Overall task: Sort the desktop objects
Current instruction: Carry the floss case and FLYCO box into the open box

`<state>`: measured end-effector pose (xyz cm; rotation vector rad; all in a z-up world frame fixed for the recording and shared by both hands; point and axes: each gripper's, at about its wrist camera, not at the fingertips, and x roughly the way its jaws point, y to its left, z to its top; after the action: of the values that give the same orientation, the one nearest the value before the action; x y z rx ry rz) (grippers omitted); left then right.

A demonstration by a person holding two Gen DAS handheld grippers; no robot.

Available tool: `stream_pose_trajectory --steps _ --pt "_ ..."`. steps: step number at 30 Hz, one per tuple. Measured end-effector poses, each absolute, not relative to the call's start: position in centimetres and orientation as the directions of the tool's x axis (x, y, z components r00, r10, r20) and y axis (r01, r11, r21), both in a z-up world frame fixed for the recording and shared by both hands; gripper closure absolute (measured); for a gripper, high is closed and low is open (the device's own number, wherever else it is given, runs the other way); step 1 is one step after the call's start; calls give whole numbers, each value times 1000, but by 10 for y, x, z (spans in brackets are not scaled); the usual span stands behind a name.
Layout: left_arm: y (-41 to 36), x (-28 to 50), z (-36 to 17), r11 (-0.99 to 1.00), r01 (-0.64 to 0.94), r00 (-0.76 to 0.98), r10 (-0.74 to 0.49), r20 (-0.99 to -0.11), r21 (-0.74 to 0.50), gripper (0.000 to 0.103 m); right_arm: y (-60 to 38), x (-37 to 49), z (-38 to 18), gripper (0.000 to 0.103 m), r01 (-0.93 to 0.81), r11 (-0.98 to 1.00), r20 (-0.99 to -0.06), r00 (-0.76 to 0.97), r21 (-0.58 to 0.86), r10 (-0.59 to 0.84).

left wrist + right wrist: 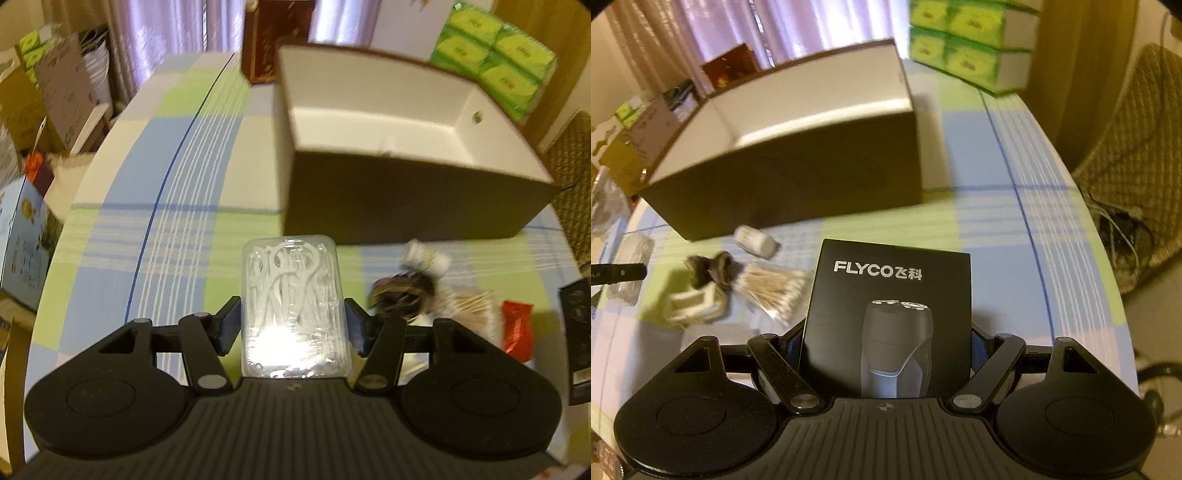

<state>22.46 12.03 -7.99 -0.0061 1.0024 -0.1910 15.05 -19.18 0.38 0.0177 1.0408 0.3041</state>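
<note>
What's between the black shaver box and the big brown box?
Only bare checked tablecloth, as the right wrist view shows. The shaver box is held in the right gripper; the big brown box sits beyond.

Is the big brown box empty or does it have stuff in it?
Empty, as far as shown: the big brown box is open-topped, and only bare white floor and walls show inside. Near corners are hidden.

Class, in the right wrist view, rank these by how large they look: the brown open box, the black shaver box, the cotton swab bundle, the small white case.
1. brown open box
2. black shaver box, though it sits nearest the camera, in the right gripper, so it looks inflated
3. cotton swab bundle
4. small white case
</note>
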Motion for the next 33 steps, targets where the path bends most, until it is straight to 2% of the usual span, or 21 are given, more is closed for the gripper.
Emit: stream_pose_trajectory --steps 10,19,24,33 --pt "91 247 -24 965 237 604 -238 -761 -114 50 -173 190 54 25 -344 917 -767 526 202 366" --pt "62 302 0 962 259 638 -242 -731 -92 50 -139 258 92 25 -413 896 -689 602 165 405" --pt "52 334 -8 965 249 614 -223 -757 -83 50 -112 304 91 25 -440 892 -701 603 106 381" --pt "37 386 -39 972 231 545 -157 -823 -33 49 -88 364 53 25 -448 893 -771 556 36 310"
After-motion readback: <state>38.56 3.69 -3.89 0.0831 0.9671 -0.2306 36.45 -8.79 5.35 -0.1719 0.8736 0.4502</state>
